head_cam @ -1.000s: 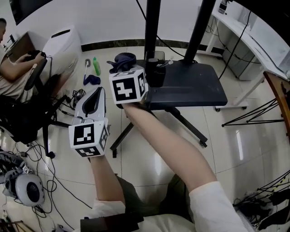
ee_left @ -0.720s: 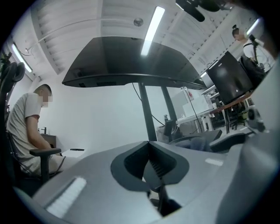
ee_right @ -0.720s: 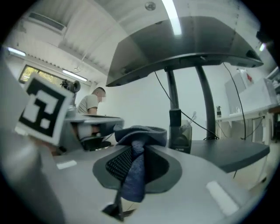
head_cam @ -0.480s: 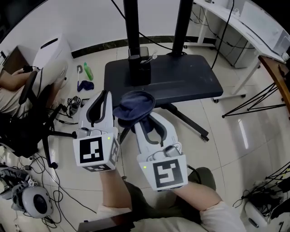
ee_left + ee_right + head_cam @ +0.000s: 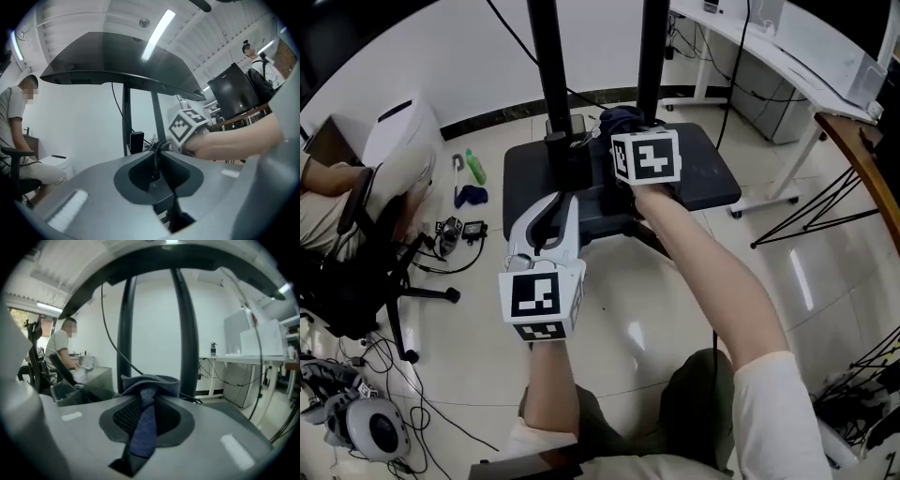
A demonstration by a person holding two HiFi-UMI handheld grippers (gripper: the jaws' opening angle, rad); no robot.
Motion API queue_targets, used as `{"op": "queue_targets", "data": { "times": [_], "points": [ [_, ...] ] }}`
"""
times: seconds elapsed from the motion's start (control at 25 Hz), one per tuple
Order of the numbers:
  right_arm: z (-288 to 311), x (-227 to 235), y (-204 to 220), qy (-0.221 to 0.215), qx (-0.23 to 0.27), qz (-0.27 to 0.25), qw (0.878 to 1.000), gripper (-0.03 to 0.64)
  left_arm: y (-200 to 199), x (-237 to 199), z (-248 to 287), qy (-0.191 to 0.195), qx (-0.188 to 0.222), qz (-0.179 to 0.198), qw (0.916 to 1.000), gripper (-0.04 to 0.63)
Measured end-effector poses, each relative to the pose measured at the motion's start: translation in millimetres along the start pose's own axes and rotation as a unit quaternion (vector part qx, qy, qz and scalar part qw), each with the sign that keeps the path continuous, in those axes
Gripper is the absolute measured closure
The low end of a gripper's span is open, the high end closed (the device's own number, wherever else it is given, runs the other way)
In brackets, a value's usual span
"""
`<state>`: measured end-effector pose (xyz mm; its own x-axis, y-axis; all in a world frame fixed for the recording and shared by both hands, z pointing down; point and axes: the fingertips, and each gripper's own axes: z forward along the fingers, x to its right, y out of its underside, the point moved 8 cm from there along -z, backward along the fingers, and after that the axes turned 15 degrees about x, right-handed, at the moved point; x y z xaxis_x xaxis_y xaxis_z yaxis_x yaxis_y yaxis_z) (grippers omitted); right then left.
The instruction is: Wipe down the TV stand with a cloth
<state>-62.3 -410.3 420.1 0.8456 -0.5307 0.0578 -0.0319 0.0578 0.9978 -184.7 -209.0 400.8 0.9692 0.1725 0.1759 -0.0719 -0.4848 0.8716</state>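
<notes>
Where the right tongs [image 5: 146,394] clamp the dark blue cloth [image 5: 140,437] at twelve o'clock on the flat black TV stand base [image 5: 705,178], the left tongs [image 5: 157,157] sit together, empty, at seven o'clock.

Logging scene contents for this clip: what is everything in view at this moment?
TV stand: one, black, centre floor, two upright poles.
cloth: one, dark blue, above the stand's base.
bottle: one, green, floor left of the stand.
appliance: one, white, left, by the wall.
office chair: one, black, far left.
seated person: one, far left.
desk: one, white, upper right.
left gripper: one, grey, jaws together, nothing between.
right gripper: one, grey, jaws closed on the cloth.
</notes>
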Motion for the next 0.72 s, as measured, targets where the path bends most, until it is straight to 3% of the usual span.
{"op": "queue_targets", "data": {
  "times": [0.12, 0.28, 0.4, 0.56, 0.72],
  "points": [
    [39.5, 3.5, 4.2, 0.006, -0.048, -0.015, 0.999, 0.546, -4.1, -8.1, -8.3, -0.021, 0.0, 0.001, 0.9998, 0.48],
    [39.8, -1.1, -0.6, 0.002, -0.053, -0.029, 0.998, 0.546, -7.6, -17.0, -15.4, -0.035, -0.003, 0.005, 0.9994, 0.48],
    [-11.5, -12.4, -11.2, -0.035, 0.0, -0.049, 0.998, 0.546, -7.9, -11.7, -10.6, -0.027, -0.001, 0.014, 0.9995, 0.48],
    [-124.9, -42.3, -4.2, -0.082, 0.072, -0.061, 0.992, 0.546, -7.3, 10.8, -0.8, 0.005, 0.011, 0.025, 0.9996, 0.48],
    [-195.3, -54.5, 13.2, -0.09, 0.181, -0.091, 0.975, 0.546, -3.0, 38.1, 11.9, 0.031, 0.018, 0.025, 0.999, 0.482]
  ]
}}
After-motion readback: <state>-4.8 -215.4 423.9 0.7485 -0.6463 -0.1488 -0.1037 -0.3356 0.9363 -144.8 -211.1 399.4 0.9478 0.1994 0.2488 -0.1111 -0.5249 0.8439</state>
